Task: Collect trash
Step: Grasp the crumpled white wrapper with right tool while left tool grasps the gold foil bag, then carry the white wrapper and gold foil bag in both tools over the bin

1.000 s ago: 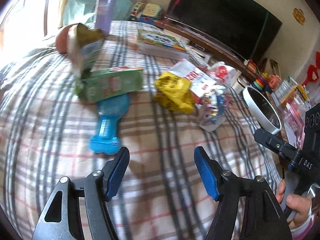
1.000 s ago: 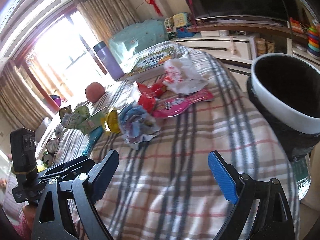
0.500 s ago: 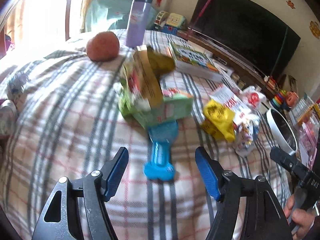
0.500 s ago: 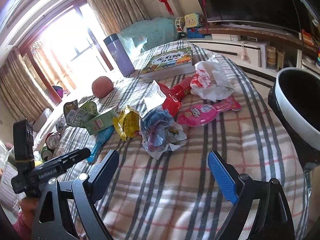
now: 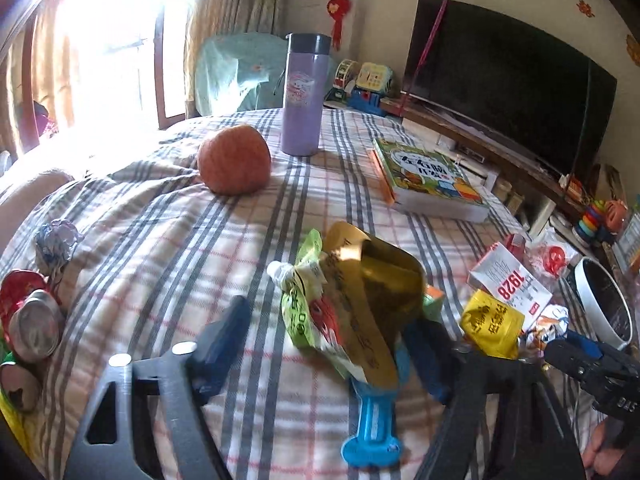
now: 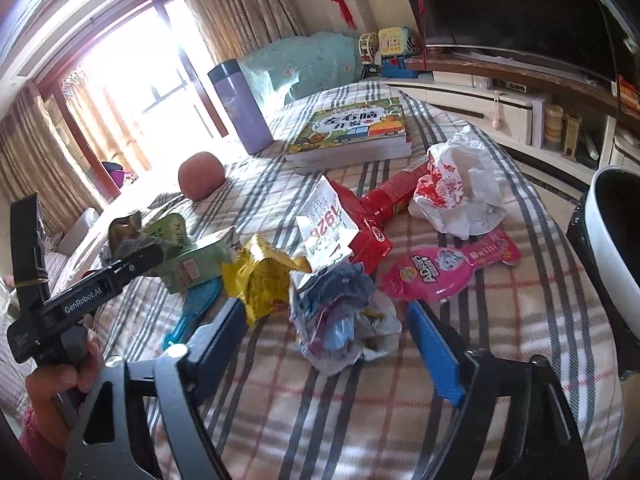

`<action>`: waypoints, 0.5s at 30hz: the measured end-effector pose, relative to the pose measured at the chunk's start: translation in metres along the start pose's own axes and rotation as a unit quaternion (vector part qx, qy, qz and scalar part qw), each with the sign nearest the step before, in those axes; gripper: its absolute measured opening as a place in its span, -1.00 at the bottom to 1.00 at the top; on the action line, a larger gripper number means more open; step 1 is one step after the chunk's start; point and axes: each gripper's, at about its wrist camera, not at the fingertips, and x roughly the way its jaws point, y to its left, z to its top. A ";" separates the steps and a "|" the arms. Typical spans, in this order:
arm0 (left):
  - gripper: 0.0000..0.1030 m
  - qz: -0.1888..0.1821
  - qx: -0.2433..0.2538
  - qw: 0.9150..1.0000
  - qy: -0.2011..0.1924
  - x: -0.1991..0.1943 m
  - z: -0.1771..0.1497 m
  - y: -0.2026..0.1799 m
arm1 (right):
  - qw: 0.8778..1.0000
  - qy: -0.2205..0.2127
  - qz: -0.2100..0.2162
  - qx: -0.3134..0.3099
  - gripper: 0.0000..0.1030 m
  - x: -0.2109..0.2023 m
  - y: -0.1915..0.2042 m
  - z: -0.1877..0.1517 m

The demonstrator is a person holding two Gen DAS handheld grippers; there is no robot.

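Trash lies on a plaid tablecloth (image 5: 168,240). In the left wrist view my left gripper (image 5: 332,344) is open with a green and gold pouch (image 5: 352,304) between its fingers, above a blue plastic wrapper (image 5: 374,428). In the right wrist view my right gripper (image 6: 326,328) is open around a crumpled wrapper wad (image 6: 340,316). Around it lie a yellow wrapper (image 6: 264,276), a red wrapper (image 6: 376,208), a pink wrapper (image 6: 440,268), a white plastic bag (image 6: 460,188) and a green carton (image 6: 196,264). The black bin with a white rim (image 6: 608,248) stands at the right.
A purple flask (image 5: 304,96), an orange fruit (image 5: 234,160) and a picture book (image 5: 432,176) sit at the back of the table. Cans (image 5: 34,328) lie at the left edge. A TV (image 5: 508,92) stands behind.
My left gripper moved left and forward, and the green and gold pouch now lies between its fingers. My right gripper moved forward, and the crumpled wad now lies between its fingers.
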 end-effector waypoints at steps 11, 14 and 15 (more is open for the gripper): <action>-0.80 -0.022 0.002 1.000 -0.009 -0.012 -0.008 0.003 | 1.000 -0.009 -0.002 -0.008 -0.57 -0.002 -0.002 -0.006; -0.80 -0.031 0.005 0.999 -0.021 -0.029 -0.011 -0.001 | 1.000 -0.019 0.004 -0.004 -0.58 -0.013 -0.005 -0.008; -0.80 -0.036 0.007 0.999 -0.023 -0.035 -0.013 -0.003 | 1.000 -0.024 0.005 -0.003 -0.58 -0.018 -0.006 -0.009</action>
